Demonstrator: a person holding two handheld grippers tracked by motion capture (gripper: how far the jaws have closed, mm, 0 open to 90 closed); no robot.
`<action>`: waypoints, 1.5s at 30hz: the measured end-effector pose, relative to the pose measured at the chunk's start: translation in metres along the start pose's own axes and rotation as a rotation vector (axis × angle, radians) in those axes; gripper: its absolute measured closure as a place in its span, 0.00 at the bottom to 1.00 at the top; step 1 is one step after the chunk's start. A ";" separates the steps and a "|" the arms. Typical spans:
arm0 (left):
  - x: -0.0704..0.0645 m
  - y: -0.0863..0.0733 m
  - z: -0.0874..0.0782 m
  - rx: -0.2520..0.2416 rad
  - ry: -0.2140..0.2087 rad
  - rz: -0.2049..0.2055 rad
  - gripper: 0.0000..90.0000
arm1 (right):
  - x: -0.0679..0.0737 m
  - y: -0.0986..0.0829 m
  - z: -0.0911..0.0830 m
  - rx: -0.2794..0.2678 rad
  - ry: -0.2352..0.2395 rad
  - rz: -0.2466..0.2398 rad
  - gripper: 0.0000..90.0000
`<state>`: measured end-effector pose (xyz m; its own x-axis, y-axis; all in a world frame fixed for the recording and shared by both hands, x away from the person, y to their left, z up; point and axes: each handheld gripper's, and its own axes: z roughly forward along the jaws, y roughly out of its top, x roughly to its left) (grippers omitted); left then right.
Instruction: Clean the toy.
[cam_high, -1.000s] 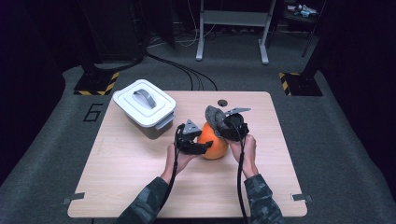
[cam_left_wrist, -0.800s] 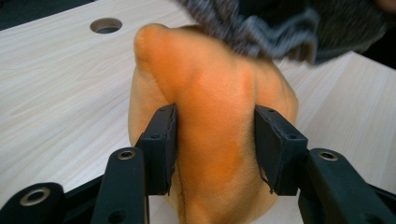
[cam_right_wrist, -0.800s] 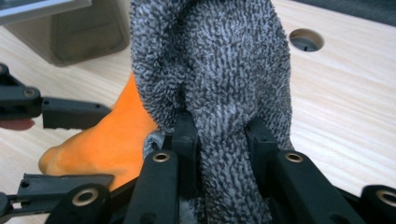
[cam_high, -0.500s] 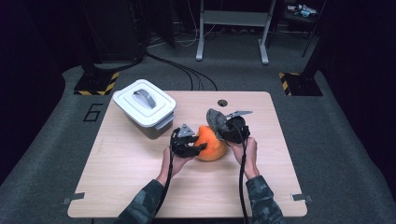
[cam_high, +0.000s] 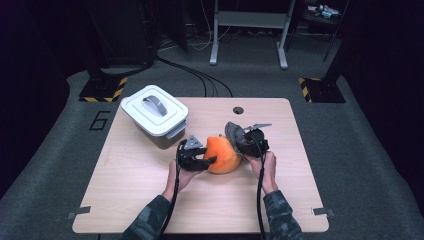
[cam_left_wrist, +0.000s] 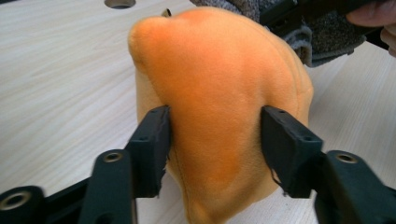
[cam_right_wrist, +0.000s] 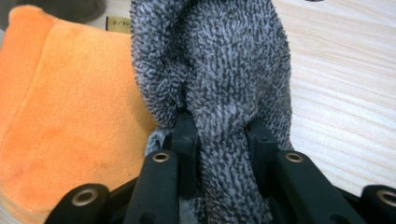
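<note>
A large digit "6" (cam_high: 100, 120) is showing on the dark floor (cam_high: 60, 150), just off the table's (cam_high: 150, 200) far left corner. In the right gripper view, a small yellowish tag (cam_right_wrist: 117, 24) beside the orange plush (cam_right_wrist: 60, 116) is bearing tiny dark print, too blurred for me to make out.

Looks like a lab or recording studio rather than a home. A lone pale wooden table (cam_high: 150, 200) is sitting on grey carpet (cam_high: 370, 165), surrounded by dark curtained walls. Black-and-yellow hazard tape is marking two floor bases (cam_high: 102, 90), one on each side. Black cables (cam_high: 200, 77) are running across the floor toward a metal stand (cam_high: 250, 30). A number six (cam_high: 100, 120) is showing on the carpet beside the table, and small brackets (cam_high: 79, 212) are sitting at the table's near corners.
</note>
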<state>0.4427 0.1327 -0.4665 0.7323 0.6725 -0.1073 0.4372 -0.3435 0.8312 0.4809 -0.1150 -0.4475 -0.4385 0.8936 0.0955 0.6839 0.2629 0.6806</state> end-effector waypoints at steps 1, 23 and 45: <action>-0.001 0.002 -0.003 -0.006 0.008 -0.008 0.45 | 0.000 0.000 -0.001 -0.002 0.003 -0.008 0.78; -0.031 0.022 0.020 0.100 0.119 0.207 0.37 | 0.010 -0.003 -0.001 -0.006 -0.040 -0.040 0.78; -0.018 0.014 0.016 0.069 0.112 0.147 0.36 | -0.082 -0.036 -0.026 0.114 -0.301 0.103 0.74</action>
<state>0.4441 0.1054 -0.4619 0.7298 0.6793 0.0776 0.3672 -0.4852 0.7936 0.4773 -0.2075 -0.4611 -0.1832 0.9805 -0.0705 0.7840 0.1890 0.5913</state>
